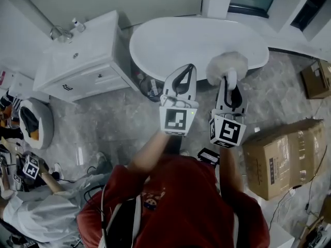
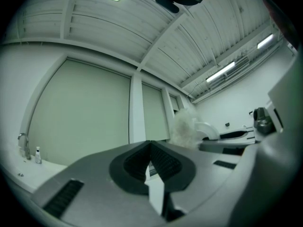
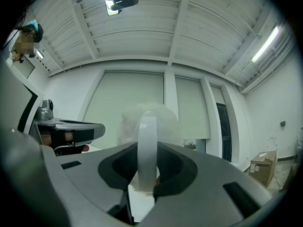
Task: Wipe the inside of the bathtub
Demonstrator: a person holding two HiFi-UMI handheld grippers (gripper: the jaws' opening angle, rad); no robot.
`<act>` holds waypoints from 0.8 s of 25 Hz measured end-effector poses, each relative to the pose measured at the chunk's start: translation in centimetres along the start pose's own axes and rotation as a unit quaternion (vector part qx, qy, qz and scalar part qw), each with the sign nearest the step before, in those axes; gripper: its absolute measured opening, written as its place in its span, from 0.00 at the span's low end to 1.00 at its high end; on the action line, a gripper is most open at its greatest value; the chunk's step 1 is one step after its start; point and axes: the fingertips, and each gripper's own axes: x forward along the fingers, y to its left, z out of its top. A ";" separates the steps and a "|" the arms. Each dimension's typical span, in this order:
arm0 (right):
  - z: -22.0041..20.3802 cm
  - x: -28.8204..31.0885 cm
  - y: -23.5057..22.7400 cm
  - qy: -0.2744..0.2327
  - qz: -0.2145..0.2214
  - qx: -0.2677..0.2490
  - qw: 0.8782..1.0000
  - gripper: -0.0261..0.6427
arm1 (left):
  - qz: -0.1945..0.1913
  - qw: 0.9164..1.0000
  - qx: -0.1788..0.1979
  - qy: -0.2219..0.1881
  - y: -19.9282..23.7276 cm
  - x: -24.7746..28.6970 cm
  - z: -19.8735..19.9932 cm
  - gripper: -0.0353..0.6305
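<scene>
A: Left gripper (image 1: 189, 70)?
B: Jaws clenched tip to tip, nothing between them; held up in front of the person, just beside the right gripper (image 1: 231, 80).
A: And the right?
B: Grasping the flat white handle (image 3: 147, 148) of a fluffy white duster (image 1: 227, 66); handle upright between the pads; fluffy head just past the jaw tips.
A: Bathtub (image 1: 176, 43)?
B: White, oval, on the grey floor (image 1: 119, 123) ahead of the person; vanity (image 1: 85, 61) to its left, cardboard box (image 1: 284, 156) well apart at right; in the head view the duster shows over the tub's near rim; cannot tell whether they touch.
</scene>
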 end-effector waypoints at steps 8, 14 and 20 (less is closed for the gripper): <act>-2.4 7.7 0.6 0.007 0.003 -0.012 1.000 0.18 | 0.006 1.000 -0.004 0.007 4.2 5.9 -3.5 0.08; -3.6 14.4 1.1 0.011 0.010 -0.004 1.000 0.18 | 0.007 1.000 0.008 0.016 8.1 11.0 -5.6 0.08; -5.3 21.5 2.7 0.028 0.023 0.006 0.999 0.18 | 0.016 1.000 0.008 0.024 12.8 16.0 -7.3 0.08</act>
